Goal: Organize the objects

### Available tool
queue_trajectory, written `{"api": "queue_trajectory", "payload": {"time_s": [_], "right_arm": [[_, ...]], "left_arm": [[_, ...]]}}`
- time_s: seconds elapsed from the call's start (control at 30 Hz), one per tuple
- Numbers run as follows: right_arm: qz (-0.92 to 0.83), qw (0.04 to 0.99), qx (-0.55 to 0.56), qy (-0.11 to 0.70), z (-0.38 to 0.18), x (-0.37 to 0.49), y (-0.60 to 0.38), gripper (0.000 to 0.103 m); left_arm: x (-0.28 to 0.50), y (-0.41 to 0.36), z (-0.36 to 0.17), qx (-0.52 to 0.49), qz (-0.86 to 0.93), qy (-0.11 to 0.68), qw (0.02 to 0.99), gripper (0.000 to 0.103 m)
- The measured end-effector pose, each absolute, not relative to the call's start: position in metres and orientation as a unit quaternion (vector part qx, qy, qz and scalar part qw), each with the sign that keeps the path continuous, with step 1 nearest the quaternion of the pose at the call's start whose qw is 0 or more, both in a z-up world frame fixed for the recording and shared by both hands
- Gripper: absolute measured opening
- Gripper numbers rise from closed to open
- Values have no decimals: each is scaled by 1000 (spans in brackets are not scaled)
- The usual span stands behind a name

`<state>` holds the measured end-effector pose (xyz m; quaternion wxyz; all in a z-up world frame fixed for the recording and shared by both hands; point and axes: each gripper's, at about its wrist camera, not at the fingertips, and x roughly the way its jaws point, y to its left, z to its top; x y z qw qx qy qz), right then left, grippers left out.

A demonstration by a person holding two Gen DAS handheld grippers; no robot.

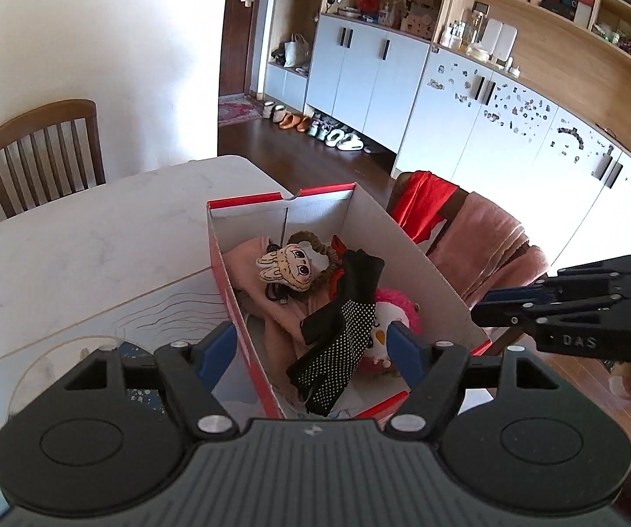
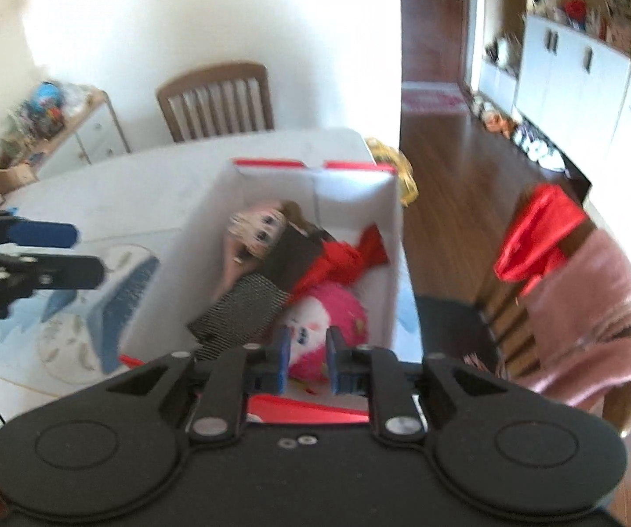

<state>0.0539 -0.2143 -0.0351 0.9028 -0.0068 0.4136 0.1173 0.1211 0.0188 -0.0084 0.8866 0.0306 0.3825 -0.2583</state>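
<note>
Pink doll in box

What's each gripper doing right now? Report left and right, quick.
Left gripper: open wide, holding nothing, above the shoebox.
Right gripper: jaws slightly apart, nothing held, over the pink plush toy.

home: shoes, dining table

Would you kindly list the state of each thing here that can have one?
Shoebox: open, no lid on, filled.
Dotted black glove: lying on top of the pile, not held.
Pink plush toy: in the box, partly covered.
Left gripper: open, empty.
Right gripper: slightly open, empty.
Cabinet doors: closed.
</note>
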Motion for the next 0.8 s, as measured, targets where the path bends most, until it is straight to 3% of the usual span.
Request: {"api": "queue_trajectory", "payload": {"time_s": [0.37,0.47,0.53,0.77,0.8], "right_arm": [[124,931,15,343,-20,21,-195,53],[119,936,18,331,-19,13,-193,65],[117,940,15,320,-18,8,-192,70],[107,950,21,292,-13,-10,-190,103],[103,952,22,288,-12,-12,-190,103]], "left_arm": [[104,33,-9,24,-271,368,889,90],[100,35,-9,24,-278,365,888,103],[98,36,-9,23,-285,363,887,103],[88,36,-7,28,-301,347,888,103],[86,36,-6,29,-303,344,888,103]]}}
